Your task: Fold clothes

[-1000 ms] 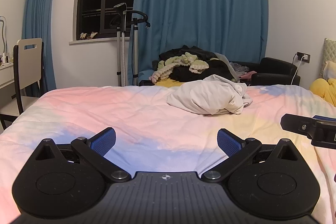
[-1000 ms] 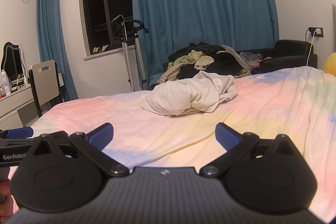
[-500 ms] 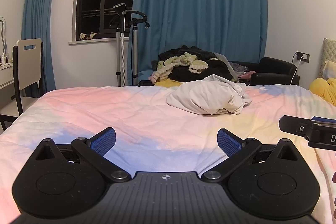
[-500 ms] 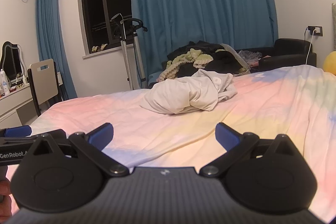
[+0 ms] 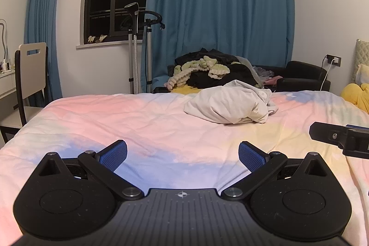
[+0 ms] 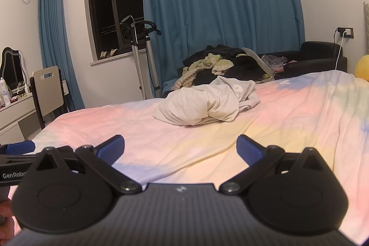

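A crumpled off-white garment [image 5: 230, 105] lies in a heap on the far part of the bed; the right wrist view also shows this garment [image 6: 205, 105]. My left gripper [image 5: 182, 155] hovers low over the near part of the pastel bedspread, open, with nothing between its blue pads. My right gripper [image 6: 181, 146] is likewise open and empty, well short of the garment. A finger of the right gripper shows at the right edge of the left wrist view, and the left gripper's finger at the left edge of the right wrist view.
The bed [image 5: 150, 126] has a pink, yellow and blue cover. Behind it a dark sofa [image 5: 302, 75] holds a pile of dark and green clothes [image 5: 207, 73]. A garment steamer stand [image 5: 140, 54] is by the window. A chair [image 5: 30, 73] and desk are left. A yellow cushion [image 5: 356, 96] lies right.
Both views have shifted only slightly; the right gripper's view has drifted a little toward the garment. Both grippers stay open and the garment has not moved.
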Available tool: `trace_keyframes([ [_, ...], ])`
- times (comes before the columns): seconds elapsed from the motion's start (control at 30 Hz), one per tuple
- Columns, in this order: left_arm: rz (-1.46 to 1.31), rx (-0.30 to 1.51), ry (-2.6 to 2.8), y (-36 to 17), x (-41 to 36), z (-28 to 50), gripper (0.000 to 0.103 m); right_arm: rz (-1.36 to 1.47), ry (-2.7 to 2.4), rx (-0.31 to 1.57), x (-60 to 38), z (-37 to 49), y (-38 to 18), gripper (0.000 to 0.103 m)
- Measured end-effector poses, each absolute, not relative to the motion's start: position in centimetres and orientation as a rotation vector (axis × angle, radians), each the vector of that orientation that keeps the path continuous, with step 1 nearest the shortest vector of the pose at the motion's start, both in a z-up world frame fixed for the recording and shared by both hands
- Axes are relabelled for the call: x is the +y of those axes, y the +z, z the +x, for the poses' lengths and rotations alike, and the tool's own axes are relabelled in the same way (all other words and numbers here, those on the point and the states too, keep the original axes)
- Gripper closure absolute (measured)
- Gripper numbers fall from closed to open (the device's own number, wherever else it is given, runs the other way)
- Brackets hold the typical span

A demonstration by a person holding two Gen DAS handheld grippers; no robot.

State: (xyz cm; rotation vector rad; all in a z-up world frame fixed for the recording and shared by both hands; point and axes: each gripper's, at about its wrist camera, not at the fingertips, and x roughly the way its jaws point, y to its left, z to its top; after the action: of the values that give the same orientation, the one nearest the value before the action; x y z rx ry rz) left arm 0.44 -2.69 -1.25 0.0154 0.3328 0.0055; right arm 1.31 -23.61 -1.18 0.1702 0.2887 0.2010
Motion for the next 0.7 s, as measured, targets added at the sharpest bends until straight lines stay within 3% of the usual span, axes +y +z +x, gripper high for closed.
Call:
trace_keyframes([
  [0.7,0.051,0.327,-0.057,-1.3,-3.2,0.7,0.000,0.194,0.159,0.274,-25.6,1.8,-0.4,0.000],
])
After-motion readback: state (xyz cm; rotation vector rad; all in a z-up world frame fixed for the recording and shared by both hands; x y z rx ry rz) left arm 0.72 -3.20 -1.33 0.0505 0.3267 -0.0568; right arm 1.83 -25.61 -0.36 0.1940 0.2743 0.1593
